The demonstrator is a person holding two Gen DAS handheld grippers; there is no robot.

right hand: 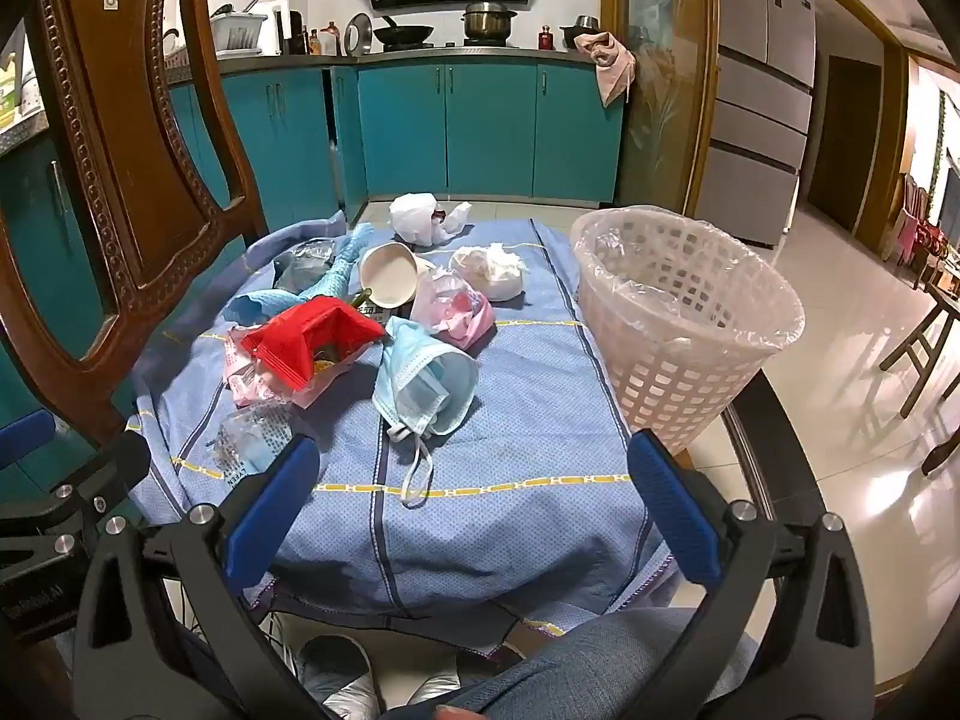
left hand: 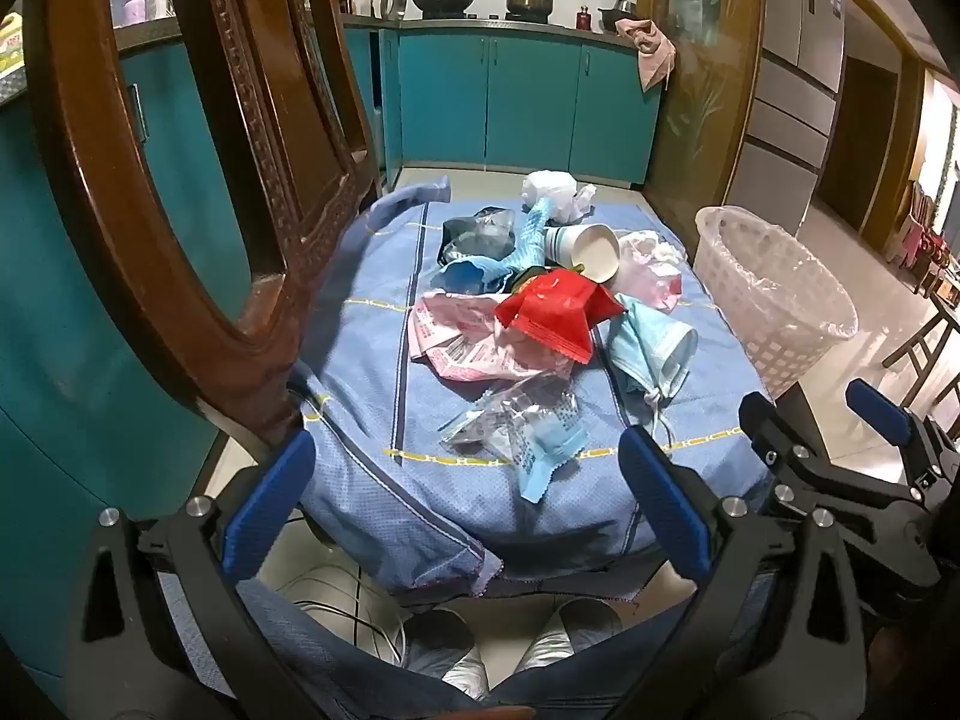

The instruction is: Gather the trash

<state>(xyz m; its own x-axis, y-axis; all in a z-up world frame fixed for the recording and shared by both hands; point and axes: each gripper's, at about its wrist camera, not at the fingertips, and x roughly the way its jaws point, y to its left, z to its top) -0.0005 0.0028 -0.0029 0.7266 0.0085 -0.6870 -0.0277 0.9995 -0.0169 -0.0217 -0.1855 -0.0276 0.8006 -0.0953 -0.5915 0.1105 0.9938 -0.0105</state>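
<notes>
Trash lies piled on a small table under a blue cloth [left hand: 372, 396]: a red snack wrapper [left hand: 555, 315], a blue face mask [left hand: 651, 354], a paper cup [left hand: 591, 252] on its side, a clear wrapper [left hand: 516, 426], pink packets and a white bag [left hand: 549, 192]. A white lattice basket [left hand: 774, 294] with a clear liner stands at the table's right. The mask [right hand: 423, 381], red wrapper [right hand: 312, 339] and basket [right hand: 678, 312] also show in the right wrist view. My left gripper [left hand: 474, 504] and right gripper [right hand: 474, 504] are both open and empty at the near edge.
A carved wooden chair back [left hand: 198, 192] stands close at the left [right hand: 126, 180]. Teal kitchen cabinets [left hand: 516, 102] are behind, a fridge [right hand: 762, 90] at the right. The person's knees and shoes [left hand: 450, 648] are below the table edge.
</notes>
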